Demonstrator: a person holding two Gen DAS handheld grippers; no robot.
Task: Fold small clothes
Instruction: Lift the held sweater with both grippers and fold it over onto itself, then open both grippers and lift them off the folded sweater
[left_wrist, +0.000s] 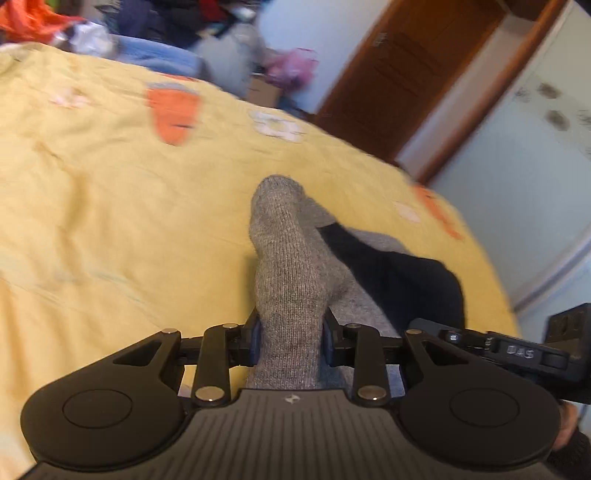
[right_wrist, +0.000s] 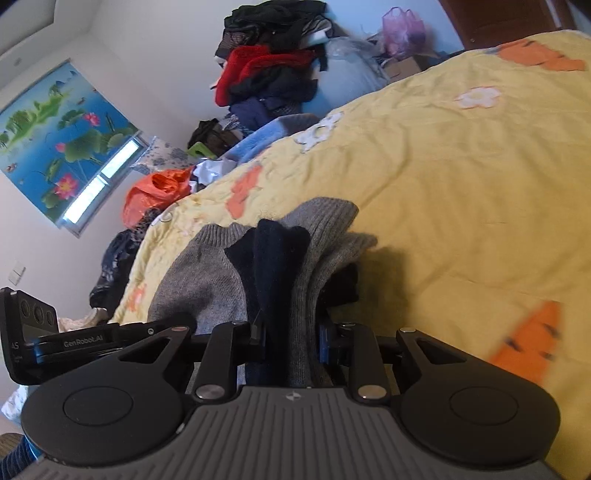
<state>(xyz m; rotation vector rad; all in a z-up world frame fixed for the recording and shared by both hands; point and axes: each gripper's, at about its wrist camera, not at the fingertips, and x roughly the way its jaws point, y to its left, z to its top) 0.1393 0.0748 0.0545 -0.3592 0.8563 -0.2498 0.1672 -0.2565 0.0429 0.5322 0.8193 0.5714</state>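
A small grey knit garment (left_wrist: 284, 266) with a dark navy part (left_wrist: 399, 280) hangs over the yellow bed cover (left_wrist: 110, 206). My left gripper (left_wrist: 291, 325) is shut on a grey fold of it, which runs up between the fingers. My right gripper (right_wrist: 290, 332) is shut on the same garment (right_wrist: 207, 280), pinching grey knit and the navy part (right_wrist: 275, 258) together. The other gripper's body shows at the right edge of the left wrist view (left_wrist: 517, 350) and at the left edge of the right wrist view (right_wrist: 74, 343). The two grippers are close side by side.
The yellow cover (right_wrist: 461, 192) has orange (left_wrist: 173, 114) and white (left_wrist: 275, 125) patches. A pile of clothes (right_wrist: 269, 70) and an orange bag (right_wrist: 155, 195) lie beyond the bed. A brown door (left_wrist: 402, 74) stands past the bed's far corner.
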